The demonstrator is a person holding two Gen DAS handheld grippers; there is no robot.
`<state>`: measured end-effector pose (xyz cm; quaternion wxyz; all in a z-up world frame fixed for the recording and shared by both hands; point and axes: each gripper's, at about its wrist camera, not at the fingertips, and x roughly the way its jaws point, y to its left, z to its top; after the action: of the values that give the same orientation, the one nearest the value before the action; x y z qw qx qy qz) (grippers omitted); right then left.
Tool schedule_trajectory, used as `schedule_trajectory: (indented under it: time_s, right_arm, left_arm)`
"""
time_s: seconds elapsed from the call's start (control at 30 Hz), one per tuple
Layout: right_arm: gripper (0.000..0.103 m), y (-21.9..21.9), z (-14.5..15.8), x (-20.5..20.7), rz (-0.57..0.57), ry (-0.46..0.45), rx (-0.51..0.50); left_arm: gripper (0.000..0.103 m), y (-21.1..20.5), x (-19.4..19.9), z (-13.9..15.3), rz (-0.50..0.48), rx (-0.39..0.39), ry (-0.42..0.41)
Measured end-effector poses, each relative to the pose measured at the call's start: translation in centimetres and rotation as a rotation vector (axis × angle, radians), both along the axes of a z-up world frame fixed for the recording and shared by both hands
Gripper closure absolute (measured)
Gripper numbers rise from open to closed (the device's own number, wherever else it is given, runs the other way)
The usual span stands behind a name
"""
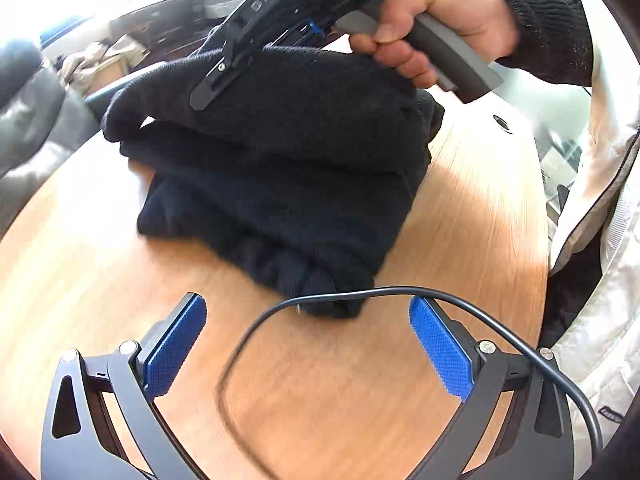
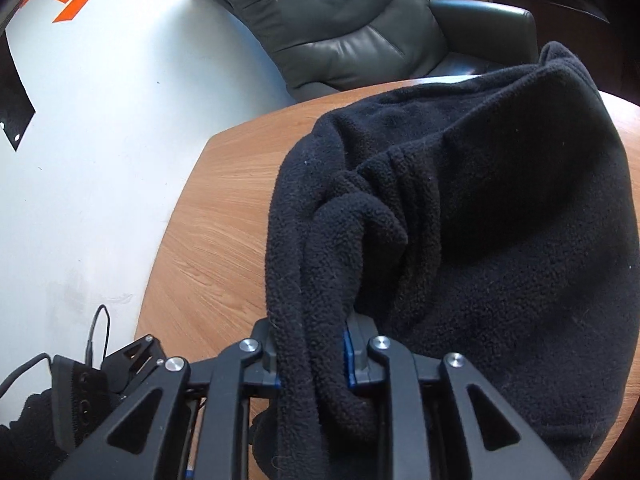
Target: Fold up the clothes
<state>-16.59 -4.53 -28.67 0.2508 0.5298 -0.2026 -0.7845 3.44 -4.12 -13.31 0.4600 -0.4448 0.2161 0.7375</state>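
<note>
A black fleece garment (image 1: 280,168) lies partly folded in layers on the round wooden table (image 1: 100,272). My left gripper (image 1: 308,344) is open and empty, its blue pads (image 1: 176,348) just short of the garment's near edge. My right gripper (image 2: 310,356) is shut on a bunched fold of the fleece (image 2: 460,240) and holds that layer raised above the pile. In the left wrist view the right gripper's body (image 1: 248,36) and the hand holding it sit over the far top of the garment.
A grey leather chair (image 2: 344,24) stands beyond the table's far edge. A black cable (image 1: 256,332) loops across the table between my left fingers. The person's white jacket (image 1: 600,280) is at the right. A cable grommet hole (image 1: 502,123) is in the tabletop.
</note>
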Motion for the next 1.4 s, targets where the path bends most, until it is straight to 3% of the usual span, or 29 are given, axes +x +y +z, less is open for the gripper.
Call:
schedule_trajectory:
  time_s: [0.1, 0.17, 0.2, 0.27, 0.33, 0.43, 0.47, 0.5, 0.57, 0.63, 0.7, 0.77, 0.87, 1.03, 1.1, 1.23, 1.3, 1.4]
  right_arm:
    - [0.064, -1.1, 0.5, 0.2, 0.018, 0.013, 0.025]
    - [0.047, -1.2, 2.3, 1.1, 0.04, 0.055, 0.027]
    - [0.043, -1.0, 3.5, 1.6, 0.054, 0.076, 0.026]
    - [0.037, 0.0, 6.9, 3.0, 0.096, 0.126, -0.007]
    - [0.033, 1.9, 10.9, 5.4, 0.146, 0.231, -0.08]
    - [0.005, 6.6, 15.4, 9.9, 0.18, 0.434, -0.08]
    - [0.003, 8.2, 16.2, 11.3, 0.19, 0.497, -0.055]
    - [0.003, 9.6, 15.9, 12.7, 0.23, 0.53, -0.004]
    - [0.003, 10.0, 13.5, 14.0, 0.332, 0.507, 0.108]
    - [0.003, 8.4, 9.4, 15.9, 0.449, 0.486, 0.244]
    - [0.011, 5.6, 5.3, 17.2, 0.552, 0.505, 0.349]
    - [0.024, 3.8, 3.6, 16.2, 0.582, 0.548, 0.289]
    - [0.028, 0.2, 2.6, 13.6, 0.622, 0.535, 0.161]
    - [0.026, -5.3, -1.2, 11.7, 0.658, 0.406, 0.217]
    - [0.023, -6.1, -1.4, 12.4, 0.647, 0.416, 0.244]
    - [0.023, -0.7, 1.5, 12.5, 0.512, 0.43, 0.067]
    - [0.017, 4.1, 3.2, 12.7, 0.402, 0.429, -0.006]
    - [0.014, 11.7, 4.3, 13.2, 0.225, 0.409, 0.029]
  left_arm:
    - [0.0, 0.4, 1.3, 0.7, 0.014, -0.001, -0.005]
    - [0.0, -5.3, 0.0, 2.3, 0.02, 0.012, 0.004]
    - [0.0, -8.0, 0.5, 2.6, 0.02, 0.019, 0.01]
    - [0.0, -10.9, 4.6, 2.1, 0.014, 0.032, 0.025]
    - [0.0, -11.1, 2.5, 0.5, 0.001, 0.046, 0.036]
    - [0.0, -9.6, 0.5, 2.0, -0.015, 0.073, 0.036]
    - [0.0, -9.5, 0.8, 2.1, -0.019, 0.072, 0.034]
    - [0.0, -9.4, 1.3, 2.3, -0.021, 0.068, 0.029]
    - [0.0, -9.5, 1.6, 2.5, -0.019, 0.067, 0.014]
    - [0.0, -9.4, 0.8, 2.7, -0.003, 0.084, -0.002]
    - [0.0, -9.4, 0.6, 3.5, 0.016, 0.095, -0.004]
    - [0.0, -9.8, 0.9, 5.5, 0.034, 0.129, 0.003]
    - [0.0, -9.8, -0.1, 9.2, 0.039, 0.193, 0.042]
    - [0.0, -9.5, -2.5, 13.3, 0.041, 0.318, 0.122]
    - [0.0, -8.9, -3.7, 14.3, 0.033, 0.385, 0.14]
    - [0.0, -6.0, -6.2, 14.8, -0.004, 0.535, 0.121]
    - [0.0, -4.3, -8.0, 12.9, 0.013, 0.562, 0.092]
    - [0.0, -2.3, -11.7, 7.6, 0.117, 0.542, -0.03]
